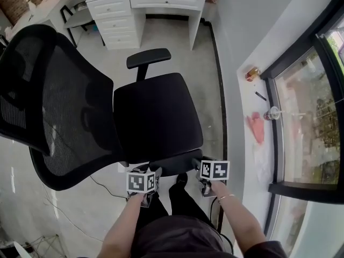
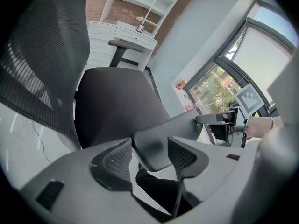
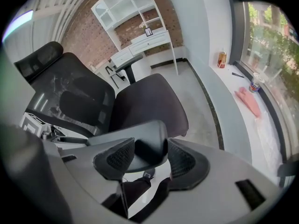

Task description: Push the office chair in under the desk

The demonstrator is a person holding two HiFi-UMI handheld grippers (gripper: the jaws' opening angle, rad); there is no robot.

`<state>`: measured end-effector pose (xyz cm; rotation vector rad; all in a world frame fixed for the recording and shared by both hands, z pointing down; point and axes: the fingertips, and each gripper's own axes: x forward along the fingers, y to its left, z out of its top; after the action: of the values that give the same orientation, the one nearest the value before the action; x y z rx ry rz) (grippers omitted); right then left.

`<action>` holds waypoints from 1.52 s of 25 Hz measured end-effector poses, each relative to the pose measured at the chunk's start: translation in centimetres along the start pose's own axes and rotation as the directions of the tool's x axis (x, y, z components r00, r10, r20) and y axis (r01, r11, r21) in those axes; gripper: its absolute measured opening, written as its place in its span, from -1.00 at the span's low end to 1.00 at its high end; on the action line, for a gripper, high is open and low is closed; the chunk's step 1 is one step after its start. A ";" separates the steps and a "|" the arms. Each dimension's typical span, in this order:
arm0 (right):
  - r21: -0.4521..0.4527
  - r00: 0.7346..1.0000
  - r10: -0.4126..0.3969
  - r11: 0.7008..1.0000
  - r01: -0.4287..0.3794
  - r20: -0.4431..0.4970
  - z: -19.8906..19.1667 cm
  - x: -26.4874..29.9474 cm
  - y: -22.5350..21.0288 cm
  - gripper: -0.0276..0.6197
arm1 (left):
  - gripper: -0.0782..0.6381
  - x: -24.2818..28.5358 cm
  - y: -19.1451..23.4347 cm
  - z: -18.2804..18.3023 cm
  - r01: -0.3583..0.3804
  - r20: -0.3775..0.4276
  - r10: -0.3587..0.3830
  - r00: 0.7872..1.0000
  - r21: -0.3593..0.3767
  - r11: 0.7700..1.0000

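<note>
A black office chair stands side-on below me, its seat point(image 1: 156, 112) in the middle and its mesh backrest point(image 1: 59, 106) at the left. The white desk point(image 1: 145, 1) with drawers point(image 1: 115, 23) stands beyond it at the top. Both grippers hold the chair's near armrest point(image 1: 174, 163). My left gripper point(image 1: 152, 172) is shut on the armrest's left end point(image 2: 173, 132), which lies between the pads point(image 2: 117, 160). At the other end, my right gripper point(image 1: 200, 165) is shut on the armrest point(image 3: 135, 136). The far armrest point(image 1: 149, 58) points toward the desk.
A wall and a white window sill point(image 1: 258, 90) run along the right, with a can point(image 1: 251, 74), a cup point(image 1: 272, 113) and a pink cloth point(image 1: 256, 127) on it. A cable point(image 1: 102, 187) trails across the floor at the lower left. My legs are right behind the armrest.
</note>
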<state>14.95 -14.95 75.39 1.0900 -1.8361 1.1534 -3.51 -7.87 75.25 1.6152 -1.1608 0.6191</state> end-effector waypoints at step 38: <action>-0.195 0.965 -0.187 0.955 0.222 0.181 15.9 -2.1 -8.3 -0.28 | -0.19 3.4 -15.6 7.8 0.047 0.157 -0.064 0.985 0.109 0.993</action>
<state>21.36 -31.16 70.66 1.2433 -1.8673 0.7472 10.82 -15.96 68.63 1.8079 -1.2119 0.5287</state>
